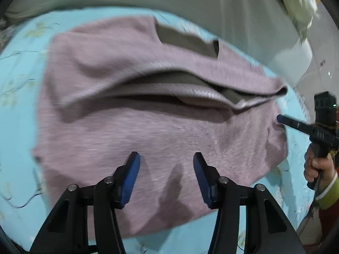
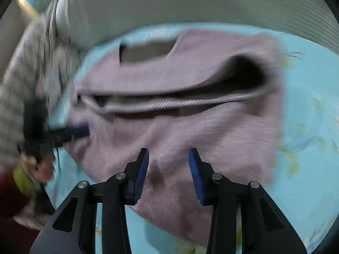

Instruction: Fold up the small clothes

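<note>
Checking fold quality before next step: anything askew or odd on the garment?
The pink garment is not lying flat on the blue sheet: a fold across its middle gapes open, showing the ribbed hem and a dark hollow. The right edge is bunched. Both views are motion-blurred. No damage or spill is visible.

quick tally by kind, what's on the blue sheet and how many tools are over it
mauve knitted garment with olive lining: 1
light blue floral bed sheet: 1
black two-finger tools with blue pads, both open: 2, left tool, right tool
total: 4
</note>
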Demonstrator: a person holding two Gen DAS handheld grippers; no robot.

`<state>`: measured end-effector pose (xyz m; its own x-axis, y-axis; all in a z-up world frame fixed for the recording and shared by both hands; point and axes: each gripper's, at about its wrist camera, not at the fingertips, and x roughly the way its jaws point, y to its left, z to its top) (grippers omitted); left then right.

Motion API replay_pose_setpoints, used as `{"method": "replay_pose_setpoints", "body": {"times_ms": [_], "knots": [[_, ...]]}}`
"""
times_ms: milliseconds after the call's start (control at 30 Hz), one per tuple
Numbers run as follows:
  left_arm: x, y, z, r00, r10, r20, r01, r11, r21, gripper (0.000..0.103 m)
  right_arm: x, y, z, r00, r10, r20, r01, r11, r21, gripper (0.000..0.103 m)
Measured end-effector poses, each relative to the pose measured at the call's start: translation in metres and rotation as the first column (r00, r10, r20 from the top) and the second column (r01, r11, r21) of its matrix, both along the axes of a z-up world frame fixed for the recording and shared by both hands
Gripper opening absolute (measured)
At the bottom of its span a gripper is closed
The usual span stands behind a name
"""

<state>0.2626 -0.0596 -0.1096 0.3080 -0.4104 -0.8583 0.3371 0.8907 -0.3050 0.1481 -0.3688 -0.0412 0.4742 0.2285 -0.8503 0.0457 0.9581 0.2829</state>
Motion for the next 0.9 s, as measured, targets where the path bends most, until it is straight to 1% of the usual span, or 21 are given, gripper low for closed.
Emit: {"method": "replay_pose_setpoints", "body": {"times_ms": [33,67,100,133,167,233,267,300,333,367,433,467,500,533,567,600,667,700,800,833,900], "knots": [[0.005,-0.007,-0.004,1.0,-0.003,-0.003,0.003,1.0,0.012,0.048,0.011,0.002,-0.005,1.0,0.013,-0.009,-0.013,0.999,-0.037,0.038],[0.012,-0.012,-0.007,1.0,-0.003,0.0,0.003,1.0,0.025,0.048,0.019,0.0,-0.006,1.0,0.017,-0.01,-0.017,0.998,-0.054,0.035],[0.021,-0.018,-0.007,1.0,-0.007,0.009,0.006,0.999,0.035,0.048,0.029,-0.003,-0.006,1.0,0.012,-0.006,-0.013,0.997,-0.071,0.027],[0.026,-0.021,-0.006,1.0,-0.012,0.02,0.011,0.999,0.038,0.048,0.038,-0.009,-0.004,1.0,0.0,0.003,0.0,0.996,-0.091,0.024],[0.036,-0.024,-0.003,0.999,-0.014,0.035,0.012,0.999,0.047,0.048,0.048,-0.02,0.001,1.0,-0.024,0.02,0.026,0.995,-0.097,0.021],[0.059,-0.025,0.002,0.998,0.004,0.065,-0.009,0.996,0.085,0.047,0.058,-0.036,0.013,0.995,-0.077,0.064,0.083,0.991,-0.105,0.02],[0.071,-0.022,0.005,0.997,0.023,0.077,-0.031,0.995,0.098,0.045,0.065,-0.049,0.021,0.987,-0.132,0.093,0.143,0.981,-0.127,0.02],[0.081,-0.019,0.008,0.996,0.043,0.084,-0.051,0.994,0.1,0.042,0.068,-0.06,0.028,0.979,-0.171,0.115,0.184,0.975,-0.121,0.021],[0.092,-0.013,0.012,0.993,0.073,0.094,-0.083,0.992,0.097,0.039,0.071,-0.066,0.032,0.97,-0.204,0.134,0.218,0.97,-0.105,0.021],[0.105,-0.003,0.016,0.988,0.112,0.105,-0.122,0.988,0.094,0.039,0.072,-0.079,0.038,0.954,-0.258,0.155,0.274,0.958,-0.09,0.021],[0.128,0.014,0.027,0.969,0.208,0.132,-0.222,0.97,0.096,0.039,0.071,-0.098,0.044,0.923,-0.344,0.176,0.36,0.93,-0.073,0.022],[0.135,0.022,0.03,0.961,0.239,0.135,-0.253,0.963,0.092,0.039,0.07,-0.103,0.044,0.914,-0.367,0.175,0.382,0.922,-0.063,0.022],[0.142,0.034,0.032,0.945,0.298,0.139,-0.312,0.945,0.094,0.04,0.067,-0.108,0.044,0.907,-0.383,0.174,0.396,0.917,-0.045,0.022],[0.145,0.041,0.034,0.934,0.327,0.143,-0.343,0.934,0.1,0.04,0.063,-0.111,0.043,0.905,-0.387,0.175,0.399,0.916,-0.035,0.022],[0.146,0.05,0.036,0.922,0.358,0.146,-0.373,0.923,0.094,0.041,0.059,-0.112,0.044,0.903,-0.392,0.178,0.404,0.914,-0.032,0.023],[0.144,0.055,0.038,0.911,0.382,0.157,-0.399,0.912,0.096,0.048,0.053,-0.109,0.045,0.901,-0.396,0.18,0.407,0.913,-0.029,0.023],[0.132,0.069,0.043,0.876,0.442,0.194,-0.467,0.878,0.109,0.061,0.038,-0.105,0.05,0.892,-0.407,0.194,0.418,0.908,-0.016,0.023],[0.126,0.074,0.044,0.866,0.459,0.198,-0.484,0.87,0.098,0.062,0.028,-0.104,0.052,0.89,-0.409,0.203,0.419,0.908,-0.006,0.023],[0.103,0.086,0.042,0.857,0.483,0.181,-0.501,0.863,0.072,0.062,0.009,-0.089,0.056,0.893,-0.397,0.213,0.4,0.916,0.029,0.024],[0.092,0.088,0.042,0.856,0.486,0.177,-0.503,0.862,0.066,0.062,0.005,-0.081,0.055,0.902,-0.378,0.209,0.377,0.925,0.047,0.024],[0.07,0.093,0.044,0.865,0.472,0.172,-0.485,0.874,0.037,0.062,0.007,-0.06,0.048,0.936,-0.304,0.18,0.3,0.953,0.047,0.024]]}}
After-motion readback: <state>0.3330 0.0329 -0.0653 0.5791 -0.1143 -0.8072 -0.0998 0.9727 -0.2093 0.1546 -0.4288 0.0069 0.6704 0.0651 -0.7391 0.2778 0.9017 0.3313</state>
